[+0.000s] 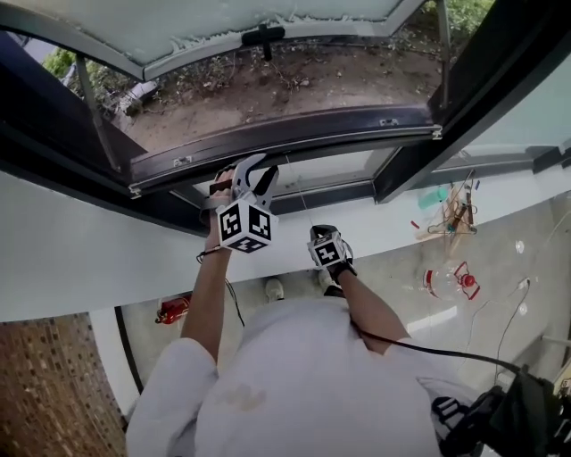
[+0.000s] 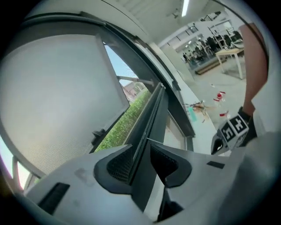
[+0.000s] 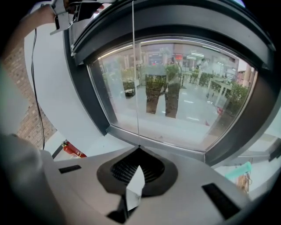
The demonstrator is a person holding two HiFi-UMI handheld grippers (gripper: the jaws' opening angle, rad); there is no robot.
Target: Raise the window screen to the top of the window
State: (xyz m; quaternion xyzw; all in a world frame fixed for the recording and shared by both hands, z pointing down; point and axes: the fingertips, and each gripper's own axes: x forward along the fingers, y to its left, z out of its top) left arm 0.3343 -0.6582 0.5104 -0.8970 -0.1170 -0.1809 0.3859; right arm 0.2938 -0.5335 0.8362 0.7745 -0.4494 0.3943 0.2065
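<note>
While the left gripper (image 1: 239, 178) reaches to the near rail of the window frame (image 1: 294, 134), its jaws sit one on each side of a dark bar (image 2: 147, 132) that runs along that rail, and both pads lie against it. In the left gripper view the bar stretches away from the jaws, with grass visible outside to its left. Whether this bar belongs to the window screen I cannot tell, and no view lets me make out the screen's mesh across the opening.

Lower and to the right, the right gripper (image 1: 326, 234) has its jaws pressed together on a thin cord (image 3: 134, 66). The cord runs taut from the jaw tips straight up to the frame rail, in front of the fixed pane (image 3: 175, 101) below it. Beyond the rail the sash (image 1: 223, 27) is swung outward, its handle (image 1: 263, 37) on the near edge.
</note>
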